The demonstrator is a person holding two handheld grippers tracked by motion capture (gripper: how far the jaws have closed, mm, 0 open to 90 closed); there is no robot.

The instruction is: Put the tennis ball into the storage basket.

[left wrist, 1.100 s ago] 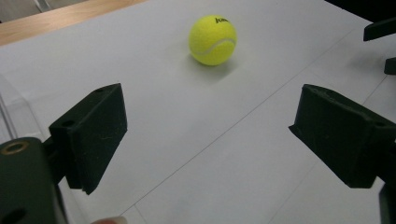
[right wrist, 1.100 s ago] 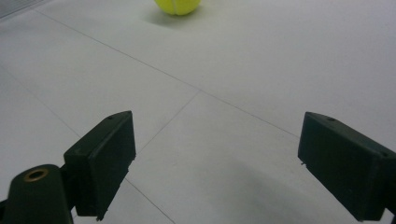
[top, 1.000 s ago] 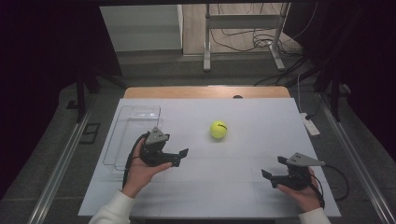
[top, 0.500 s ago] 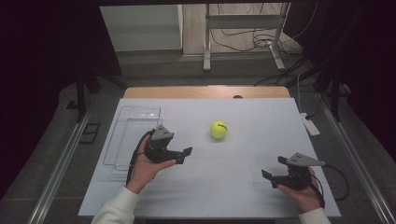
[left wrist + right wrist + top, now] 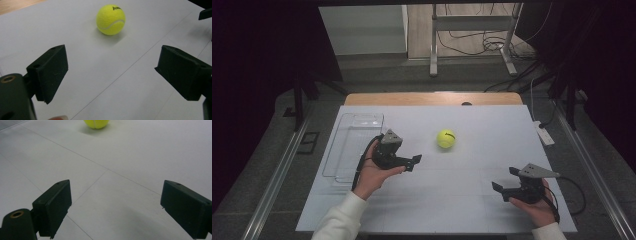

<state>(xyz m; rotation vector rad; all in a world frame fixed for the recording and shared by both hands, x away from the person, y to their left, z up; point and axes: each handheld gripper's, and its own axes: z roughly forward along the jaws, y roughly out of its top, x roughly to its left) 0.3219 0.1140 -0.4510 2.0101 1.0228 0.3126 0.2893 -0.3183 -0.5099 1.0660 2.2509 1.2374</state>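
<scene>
Your left gripper [image 5: 409, 161] is hanging over the white table [image 5: 472, 200] with jaws spread wide, and nothing is lying between it and the tennis ball [image 5: 445, 138]; that stretch is lying bare in the left gripper view. A clear plastic tray [image 5: 352, 145] is sitting just beside your left hand, toward the table's left edge, blocking any sweep that way. Your right gripper [image 5: 506, 181], also spread wide, is waiting near the front right corner, well apart from the ball, with bare surface running between them. The table's middle and front edge are lying free.
</scene>
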